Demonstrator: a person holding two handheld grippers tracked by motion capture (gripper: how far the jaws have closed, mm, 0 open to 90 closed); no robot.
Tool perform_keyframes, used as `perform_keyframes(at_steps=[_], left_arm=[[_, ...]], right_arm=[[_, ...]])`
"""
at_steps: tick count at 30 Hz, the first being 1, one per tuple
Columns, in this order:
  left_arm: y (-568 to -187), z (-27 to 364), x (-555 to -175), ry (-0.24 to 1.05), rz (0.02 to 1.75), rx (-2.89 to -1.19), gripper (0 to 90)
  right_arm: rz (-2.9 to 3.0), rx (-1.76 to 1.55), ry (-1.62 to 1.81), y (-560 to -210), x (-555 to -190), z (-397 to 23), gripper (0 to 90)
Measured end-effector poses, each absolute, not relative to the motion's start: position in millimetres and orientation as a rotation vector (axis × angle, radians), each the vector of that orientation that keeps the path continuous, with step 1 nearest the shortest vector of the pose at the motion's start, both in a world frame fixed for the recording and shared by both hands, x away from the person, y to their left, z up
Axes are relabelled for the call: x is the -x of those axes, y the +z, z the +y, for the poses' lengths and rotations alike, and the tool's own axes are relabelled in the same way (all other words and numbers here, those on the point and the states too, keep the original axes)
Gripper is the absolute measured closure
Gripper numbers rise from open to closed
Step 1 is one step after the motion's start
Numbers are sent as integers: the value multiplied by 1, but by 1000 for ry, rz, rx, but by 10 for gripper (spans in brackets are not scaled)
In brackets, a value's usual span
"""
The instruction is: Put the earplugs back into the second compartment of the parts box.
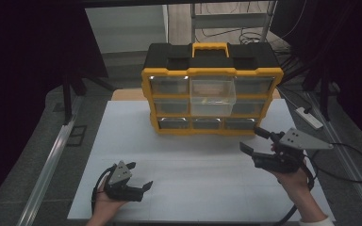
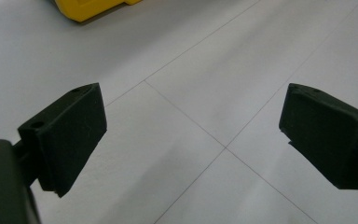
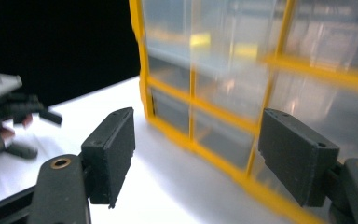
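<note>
Glossy yellow-and-black plastic organizer box, drawers clear shiny plastic; the bench looks smooth, matt white; each tool's pads look matt black, rubbery.

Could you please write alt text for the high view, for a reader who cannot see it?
A yellow-and-black drawer organizer stands on a white table, its top-middle clear drawer pulled out. In front, the left gripper and right gripper are open and empty.

Yellow-black drawer organizer upright on white table, top-middle clear drawer seemingly pulled out
</note>
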State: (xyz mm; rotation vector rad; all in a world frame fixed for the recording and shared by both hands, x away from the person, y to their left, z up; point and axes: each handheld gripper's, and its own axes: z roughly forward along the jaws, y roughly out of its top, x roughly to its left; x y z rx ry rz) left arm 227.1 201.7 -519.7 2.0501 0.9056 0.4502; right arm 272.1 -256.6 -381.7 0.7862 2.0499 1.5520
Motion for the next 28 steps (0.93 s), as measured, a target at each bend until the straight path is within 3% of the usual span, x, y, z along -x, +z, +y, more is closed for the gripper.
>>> perform_keyframes(at_steps=[15, 28], left_arm=[[-518, 202, -228, 450, 902, -2045, 75], [-519, 201, -229, 446, 910, -2048, 75]], right_arm=[[2147, -942, 1414, -460, -267, -281, 270], [2148, -946, 1396, -468, -268, -285, 268]])
